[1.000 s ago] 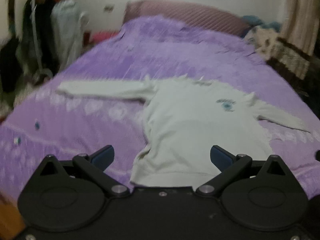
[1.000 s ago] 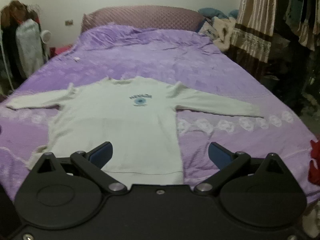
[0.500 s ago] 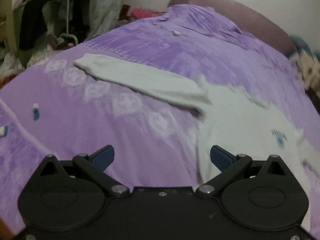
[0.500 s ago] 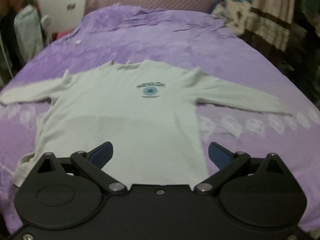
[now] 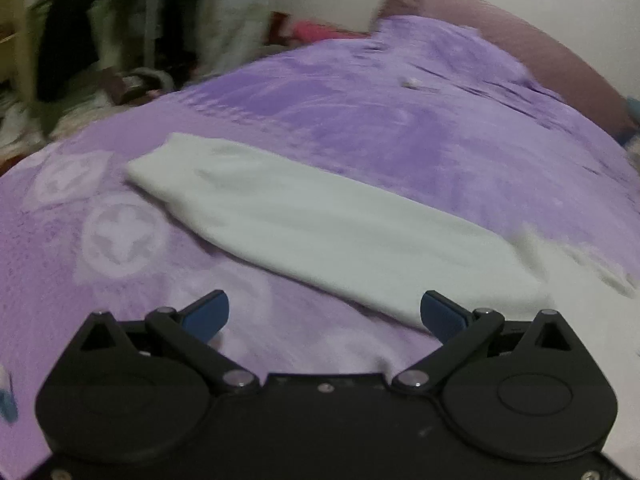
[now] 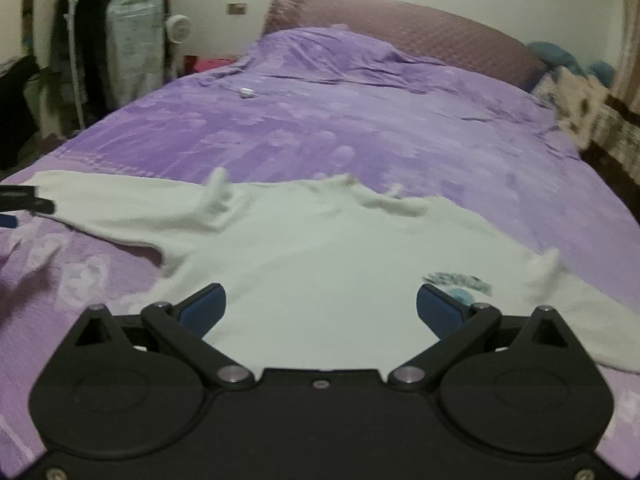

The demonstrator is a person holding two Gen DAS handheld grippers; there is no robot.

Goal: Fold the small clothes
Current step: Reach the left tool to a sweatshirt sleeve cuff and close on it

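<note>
A pale long-sleeved shirt (image 6: 332,272) lies spread flat, front up, on the purple bedspread (image 6: 360,120). In the left wrist view its left sleeve (image 5: 312,224) stretches diagonally ahead of my left gripper (image 5: 324,316), which is open and empty just short of the sleeve's near edge. My right gripper (image 6: 320,308) hovers open over the shirt's chest, with the small blue print (image 6: 460,282) beside its right finger. The left gripper's tip (image 6: 20,204) shows at the far left edge of the right wrist view, at the sleeve's cuff end.
A mauve headboard (image 6: 400,28) and pillows (image 6: 576,100) lie at the far end. Hanging clothes (image 6: 120,40) and clutter stand off the bed's left side. A small white scrap (image 6: 246,91) lies on the bedspread. White flower patterns (image 5: 120,236) mark the cover near the front.
Both grippers have moved forward and lower over the bed. The left one swung left from the shirt's hem to the left sleeve. The right one closed in on the chest.
</note>
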